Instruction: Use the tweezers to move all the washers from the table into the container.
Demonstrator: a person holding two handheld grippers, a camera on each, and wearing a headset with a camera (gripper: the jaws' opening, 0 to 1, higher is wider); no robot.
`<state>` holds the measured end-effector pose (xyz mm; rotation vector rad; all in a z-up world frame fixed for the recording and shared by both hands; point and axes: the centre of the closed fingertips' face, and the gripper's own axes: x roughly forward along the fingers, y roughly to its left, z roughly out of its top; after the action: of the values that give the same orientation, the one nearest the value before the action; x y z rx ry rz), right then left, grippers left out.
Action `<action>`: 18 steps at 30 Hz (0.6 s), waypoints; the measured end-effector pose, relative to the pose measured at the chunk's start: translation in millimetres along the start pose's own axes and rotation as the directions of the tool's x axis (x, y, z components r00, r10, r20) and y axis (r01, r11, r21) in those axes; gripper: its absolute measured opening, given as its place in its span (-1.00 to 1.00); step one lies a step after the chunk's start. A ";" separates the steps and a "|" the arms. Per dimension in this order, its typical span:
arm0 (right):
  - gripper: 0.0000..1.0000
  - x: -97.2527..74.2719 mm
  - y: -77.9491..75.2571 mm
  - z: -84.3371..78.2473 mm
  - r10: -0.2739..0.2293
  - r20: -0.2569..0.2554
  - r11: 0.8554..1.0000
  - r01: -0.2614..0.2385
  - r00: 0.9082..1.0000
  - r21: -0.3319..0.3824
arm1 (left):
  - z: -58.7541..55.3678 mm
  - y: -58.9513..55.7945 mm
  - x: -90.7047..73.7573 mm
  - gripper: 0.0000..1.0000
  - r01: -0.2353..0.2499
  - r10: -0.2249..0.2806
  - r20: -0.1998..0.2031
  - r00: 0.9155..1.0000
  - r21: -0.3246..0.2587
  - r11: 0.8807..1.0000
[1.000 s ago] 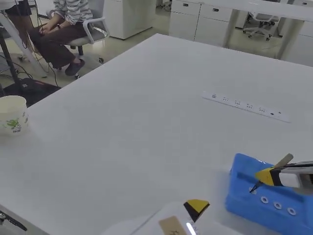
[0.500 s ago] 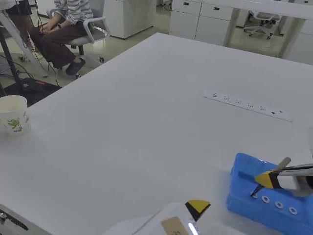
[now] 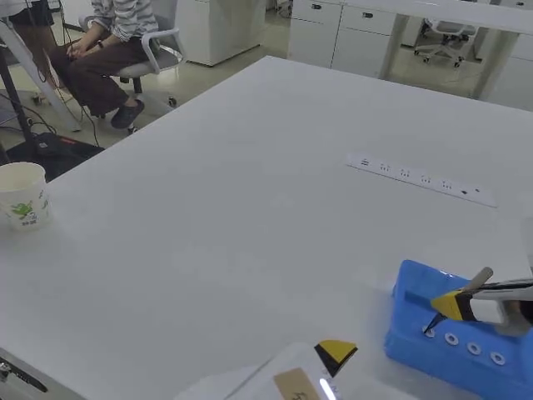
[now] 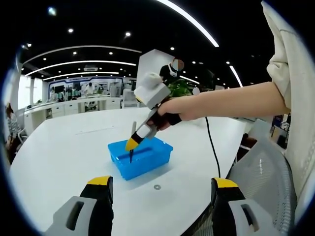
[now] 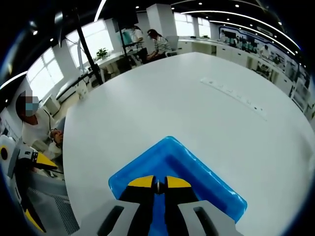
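The right tool (image 5: 157,185) is clamped on the tweezers (image 4: 131,150). Their long axis slants, tips down inside the blue container (image 3: 406,337), back end up and away from it. Three washers (image 3: 473,348) lie flat in the container. One washer (image 4: 157,187) lies on the bench (image 3: 250,217) just beside the container. It is likely light, hard and slick, so pinch across the ring. The left tool (image 4: 162,183) gapes empty near the container.
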<state>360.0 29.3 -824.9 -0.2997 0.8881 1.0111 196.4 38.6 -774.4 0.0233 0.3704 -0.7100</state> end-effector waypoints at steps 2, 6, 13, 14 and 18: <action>-0.94 -2.6 0.9 1.4 0.000 0.006 1.000 0.000 1.000 -0.001 | 0.1 -0.2 0.0 0.66 0.001 -0.001 0.001 1.000 -0.002 1.000; -0.94 -6.8 3.9 3.3 0.002 0.015 1.000 -0.001 1.000 -0.004 | 0.0 -0.5 -0.2 0.66 0.001 -0.001 0.001 1.000 -0.001 1.000; -0.94 -16.5 12.2 6.4 0.005 0.038 1.000 -0.004 0.999 -0.017 | -0.4 -1.2 -0.6 0.66 0.001 -0.001 0.000 1.000 -0.002 1.000; -0.94 -18.2 13.2 6.6 0.005 0.040 1.000 -0.005 0.999 -0.019 | -0.5 -1.1 -0.7 0.66 0.001 -0.001 0.000 1.000 -0.002 1.000; -0.94 -26.6 17.9 8.7 0.005 0.057 1.000 -0.004 0.998 -0.026 | -0.8 -1.3 -0.7 0.66 0.002 -0.002 -0.001 1.000 0.000 1.000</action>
<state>343.4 27.8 -796.2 -0.2895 0.8247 1.0314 194.7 38.1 -774.8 0.0234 0.3714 -0.7123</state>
